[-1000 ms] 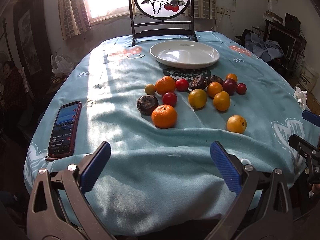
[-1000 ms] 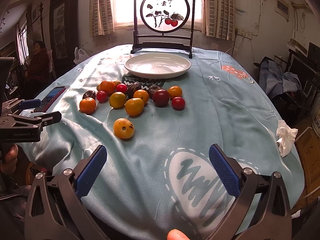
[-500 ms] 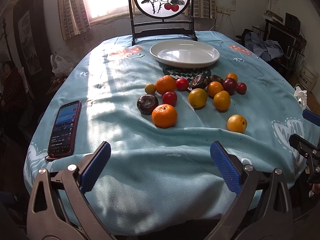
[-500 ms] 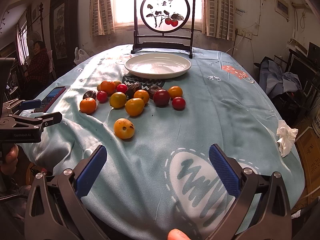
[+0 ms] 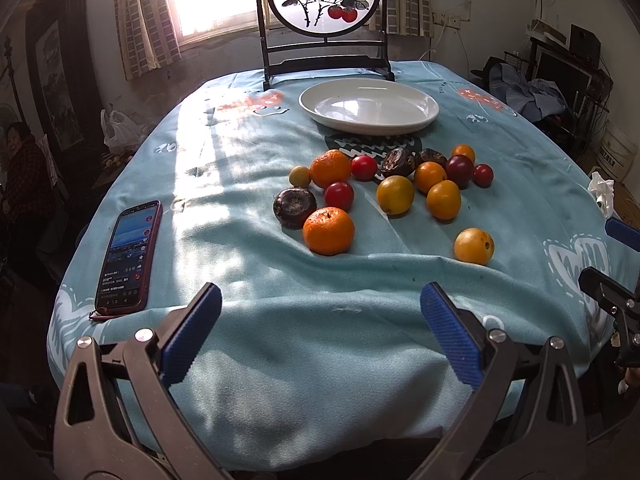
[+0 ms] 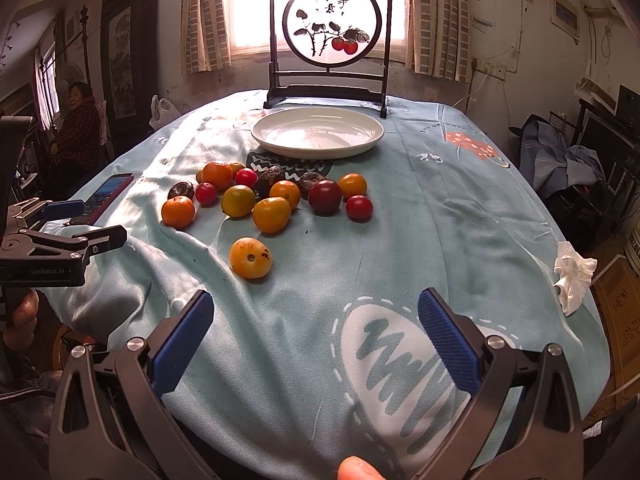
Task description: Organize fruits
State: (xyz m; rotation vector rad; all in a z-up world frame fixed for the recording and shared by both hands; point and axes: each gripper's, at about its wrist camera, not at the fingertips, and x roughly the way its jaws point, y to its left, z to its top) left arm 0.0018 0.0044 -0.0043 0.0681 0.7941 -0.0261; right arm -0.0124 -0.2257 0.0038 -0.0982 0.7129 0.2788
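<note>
Both claws, left gripper (image 5: 320,330) and right gripper (image 6: 316,336), hang wide open at bottom of frame, short of the fruits (image 5: 384,192).

My jaws stand wide apart and empty at 6 o'clock, blue pads (image 5: 191,332) over the near edge of the tabletop (image 5: 280,320). Toward 12 o'clock the fruits (image 5: 384,196) lie clustered on the cloth, with a white plate (image 5: 424,114) beyond them. One yellow fruit (image 5: 473,246) sits apart at 2 o'clock. A phone (image 5: 129,254) lies at 9 o'clock. The right gripper (image 5: 616,276) shows at 3 o'clock.
</note>
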